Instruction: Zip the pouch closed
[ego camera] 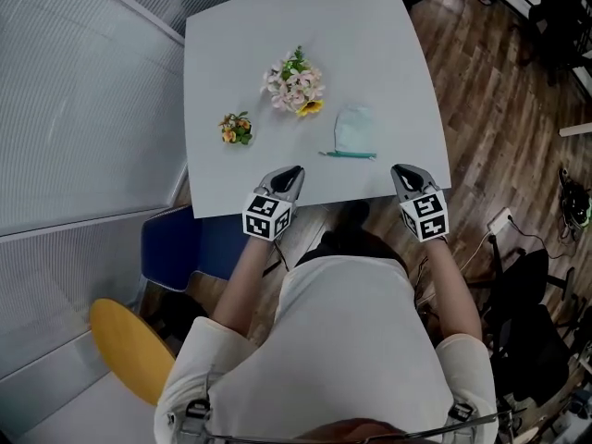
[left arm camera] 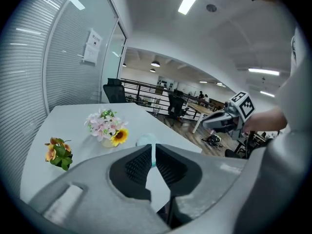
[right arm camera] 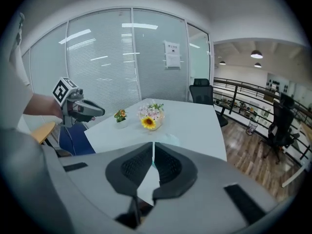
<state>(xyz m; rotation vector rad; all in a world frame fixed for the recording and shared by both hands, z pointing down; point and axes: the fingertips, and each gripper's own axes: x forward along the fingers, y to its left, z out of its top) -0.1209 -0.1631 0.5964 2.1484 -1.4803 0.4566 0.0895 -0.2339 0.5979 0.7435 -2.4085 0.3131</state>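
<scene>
A pale blue pouch lies flat on the white table, right of centre, with its teal zipper edge facing me. My left gripper hovers over the near table edge, left of the pouch, jaws shut and empty. My right gripper hovers at the near edge, right of the pouch, also shut and empty. In the left gripper view the pouch peeks just above the closed jaws, and the right gripper shows at right. In the right gripper view the pouch lies beyond the jaws.
A bouquet of pink flowers with a sunflower stands mid-table, left of the pouch. A small orange flower sprig sits further left. A blue chair and a yellow stool stand below left. A glass wall runs along the left.
</scene>
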